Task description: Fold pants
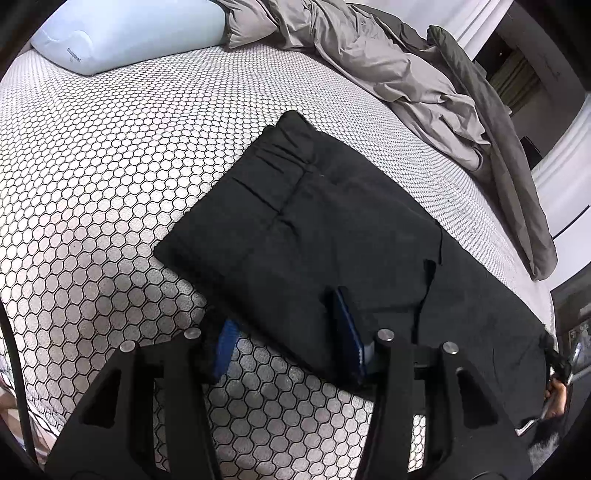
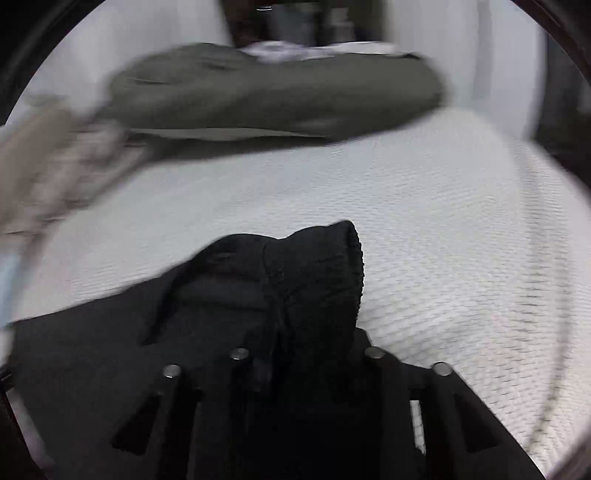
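Black pants (image 1: 314, 221) lie folded into a flat block on the hexagon-patterned mattress (image 1: 92, 184), with a further stretch running off to the lower right. My left gripper (image 1: 275, 306) stands open at the block's near edge. Its right blue pad (image 1: 347, 332) rests on the cloth and its left blue pad (image 1: 226, 347) is over bare mattress. In the blurred right wrist view, a bunched end of the pants (image 2: 295, 288) with a ribbed hem rises from between the fingers of my right gripper (image 2: 306, 332), which is shut on it. The cloth hides the pads.
A pale blue pillow (image 1: 129, 33) lies at the head of the bed and a crumpled grey duvet (image 1: 369, 62) along the far side. A dark olive blanket (image 2: 273, 92) is heaped beyond the pants. A hand (image 1: 556, 391) shows at the right edge.
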Demonstrator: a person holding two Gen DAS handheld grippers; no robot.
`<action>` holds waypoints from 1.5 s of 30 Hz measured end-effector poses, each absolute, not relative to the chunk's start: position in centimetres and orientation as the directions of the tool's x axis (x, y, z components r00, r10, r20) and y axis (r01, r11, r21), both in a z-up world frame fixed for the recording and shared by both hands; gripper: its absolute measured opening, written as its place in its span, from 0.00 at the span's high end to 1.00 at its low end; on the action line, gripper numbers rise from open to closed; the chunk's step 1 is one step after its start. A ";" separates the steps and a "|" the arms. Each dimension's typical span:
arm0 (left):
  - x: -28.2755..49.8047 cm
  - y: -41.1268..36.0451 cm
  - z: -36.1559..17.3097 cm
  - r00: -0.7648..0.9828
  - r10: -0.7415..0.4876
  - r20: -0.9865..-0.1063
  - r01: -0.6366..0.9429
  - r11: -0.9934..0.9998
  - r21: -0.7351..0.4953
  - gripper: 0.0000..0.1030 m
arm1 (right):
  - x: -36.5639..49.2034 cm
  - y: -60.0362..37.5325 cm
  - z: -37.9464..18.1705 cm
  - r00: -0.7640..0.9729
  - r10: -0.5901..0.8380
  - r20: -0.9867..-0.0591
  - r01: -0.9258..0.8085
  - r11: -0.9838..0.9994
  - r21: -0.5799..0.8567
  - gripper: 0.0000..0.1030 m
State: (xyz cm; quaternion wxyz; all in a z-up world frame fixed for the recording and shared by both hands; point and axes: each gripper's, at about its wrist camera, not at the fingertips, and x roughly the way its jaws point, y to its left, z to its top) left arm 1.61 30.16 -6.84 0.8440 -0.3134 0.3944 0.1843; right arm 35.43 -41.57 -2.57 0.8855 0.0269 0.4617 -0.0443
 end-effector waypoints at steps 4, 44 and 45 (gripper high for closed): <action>0.7 29.9 -5.6 0.628 0.103 -0.771 -0.569 0.736 -0.366 0.56 | 33.8 -42.6 -1.0 0.585 -0.023 -0.811 0.150 0.986 0.080 0.40; 8.7 -3.1 -5.1 0.613 -0.131 -0.779 0.044 0.990 -0.132 0.29 | 11.1 -24.1 -4.2 0.565 0.402 -0.721 -0.376 0.903 0.209 0.05; 8.3 -3.2 -5.1 0.614 -0.125 -0.780 0.038 0.991 -0.129 0.28 | 11.0 -25.1 -4.1 0.564 0.440 -0.699 -0.348 0.894 0.282 0.05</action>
